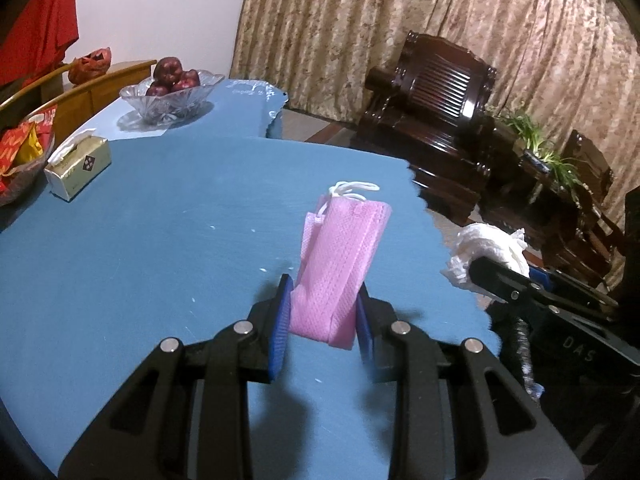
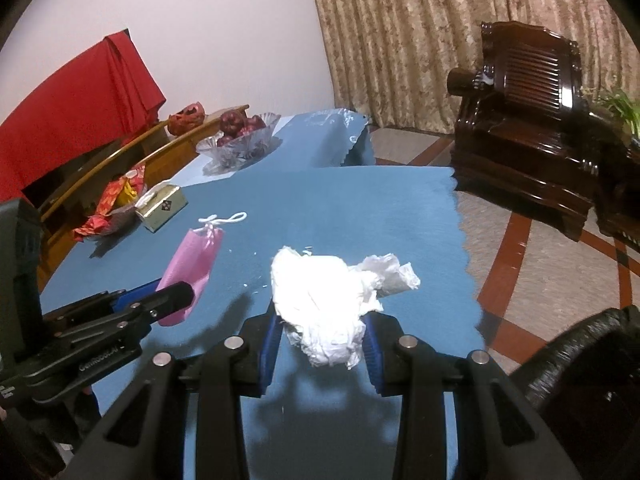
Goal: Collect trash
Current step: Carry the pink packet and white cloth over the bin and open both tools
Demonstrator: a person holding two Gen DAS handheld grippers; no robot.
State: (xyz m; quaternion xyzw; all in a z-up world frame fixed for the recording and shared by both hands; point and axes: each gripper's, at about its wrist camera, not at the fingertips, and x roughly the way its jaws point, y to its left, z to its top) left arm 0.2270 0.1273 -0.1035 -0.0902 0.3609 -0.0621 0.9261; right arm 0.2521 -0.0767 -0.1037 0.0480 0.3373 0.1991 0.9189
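Observation:
My left gripper is shut on a folded pink face mask with white ear loops and holds it above the blue table. The mask and left gripper also show at the left of the right wrist view. My right gripper is shut on a crumpled white tissue wad and holds it above the table near its right edge. The wad and right gripper show at the right of the left wrist view.
A tissue box, a bowl of red snack packets and a glass bowl of apples stand along the table's far left. A dark wooden armchair stands on the tiled floor to the right. A black bin-like rim shows at lower right.

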